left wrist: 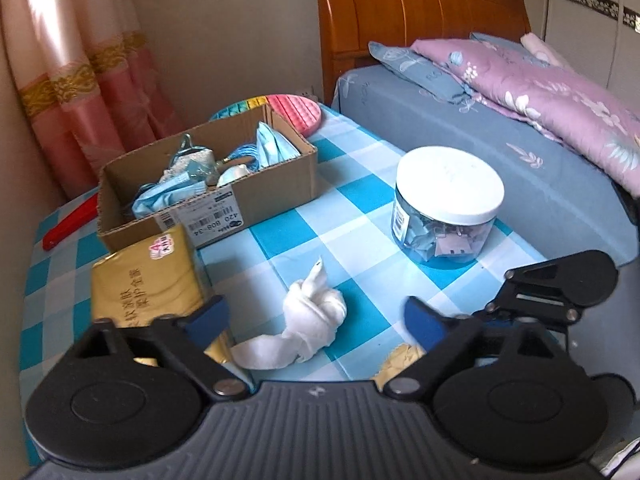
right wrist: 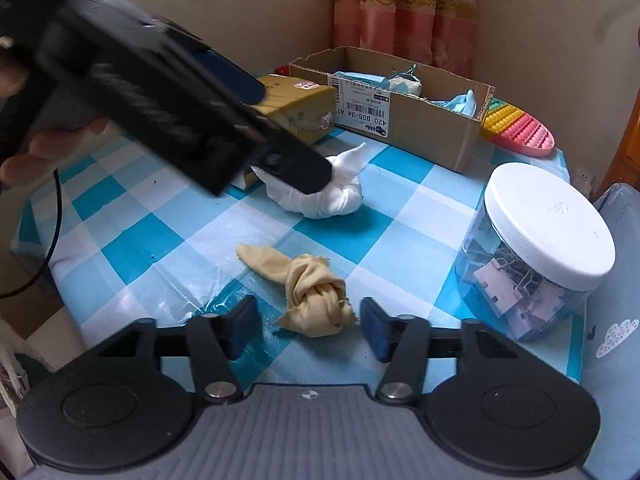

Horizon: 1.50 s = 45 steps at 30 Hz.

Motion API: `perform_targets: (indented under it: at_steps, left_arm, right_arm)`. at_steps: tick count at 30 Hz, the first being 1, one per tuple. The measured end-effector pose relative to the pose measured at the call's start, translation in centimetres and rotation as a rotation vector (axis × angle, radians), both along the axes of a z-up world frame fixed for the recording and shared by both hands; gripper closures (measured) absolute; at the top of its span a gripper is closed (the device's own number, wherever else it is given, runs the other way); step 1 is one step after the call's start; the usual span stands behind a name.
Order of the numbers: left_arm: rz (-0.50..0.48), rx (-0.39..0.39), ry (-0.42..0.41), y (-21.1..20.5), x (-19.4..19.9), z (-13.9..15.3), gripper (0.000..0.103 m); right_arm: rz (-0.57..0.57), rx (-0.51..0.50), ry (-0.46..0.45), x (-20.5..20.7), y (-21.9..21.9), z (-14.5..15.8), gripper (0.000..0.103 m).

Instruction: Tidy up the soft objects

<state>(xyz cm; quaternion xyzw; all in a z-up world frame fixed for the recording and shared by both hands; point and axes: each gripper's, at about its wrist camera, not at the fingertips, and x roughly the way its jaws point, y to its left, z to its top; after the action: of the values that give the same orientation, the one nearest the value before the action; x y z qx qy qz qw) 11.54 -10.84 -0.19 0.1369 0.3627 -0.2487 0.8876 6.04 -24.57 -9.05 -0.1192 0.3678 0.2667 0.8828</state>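
A knotted white cloth (left wrist: 310, 322) lies on the checked table between the tips of my left gripper (left wrist: 316, 320), which is open just above it. The cloth also shows in the right wrist view (right wrist: 340, 192), partly hidden by the left gripper's body (right wrist: 168, 92). A knotted yellow cloth (right wrist: 316, 296) lies between the tips of my right gripper (right wrist: 310, 330), which is open and low over the table. A corner of the yellow cloth shows in the left wrist view (left wrist: 400, 358). A cardboard box (left wrist: 256, 196) with blue soft items stands behind.
A clear jar with a white lid (left wrist: 448, 208) holds binder clips at the right. A yellow tissue pack (left wrist: 144, 280) lies by the box. A pastel pop toy (right wrist: 520, 128) and a red object (left wrist: 70, 222) lie at the table's far side. A bed (left wrist: 500, 128) adjoins the table.
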Motion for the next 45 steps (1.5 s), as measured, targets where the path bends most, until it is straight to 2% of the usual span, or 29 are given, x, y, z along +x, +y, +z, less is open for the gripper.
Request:
perform_targets:
  at_steps: [1,2,3,7,20,32,36,41,43,45]
  left_arm:
    - [-0.004,0.008,0.003,-0.2,0.2,-0.2,0.030]
    - [-0.007,0.014,0.008,-0.5,0.5,-0.3,0.032]
    - [-0.007,0.022,0.016,-0.7,0.8,-0.6,0.035]
    - [-0.004,0.051,0.035,-1.7,1.7,-1.5,0.036]
    - [0.010,0.131,0.075,-3.7,3.0,-4.1,0.037]
    - [0.015,0.144,0.091,-4.3,3.3,-4.7,0.037]
    - [0.018,0.131,0.099,-4.4,3.5,-4.8,0.049]
    - [-0.002,0.107,0.116,-4.6,3.2,-4.8,0.049]
    - [-0.004,0.104,0.114,-4.5,3.2,-4.8,0.061]
    - [0.005,0.094,0.116,-4.3,3.2,-4.8,0.062]
  right_arm:
    - [0.002,-0.004,-0.006,-0.1,0.1,-0.1,0.030]
    - [0.000,-0.003,-0.001,-0.1,0.0,-0.2,0.019]
    - [-0.003,0.000,0.006,-0.1,-0.1,-0.3,0.015]
    - [-0.010,0.004,0.019,-0.3,-0.3,-0.7,0.000]
    - [-0.006,0.000,-0.008,-0.7,-0.4,-1.0,0.000]
    - [-0.030,-0.005,-0.005,-0.9,-0.3,-0.9,0.000]
    - [-0.027,0.003,-0.018,-1.2,-0.5,-1.1,0.000]
    - [-0.022,0.003,-0.018,-1.2,-0.6,-1.0,0.000]
    - [-0.022,0.006,-0.022,-1.2,-0.7,-1.1,0.000]
    - [-0.024,0.010,-0.026,-1.3,-0.6,-1.1,0.000]
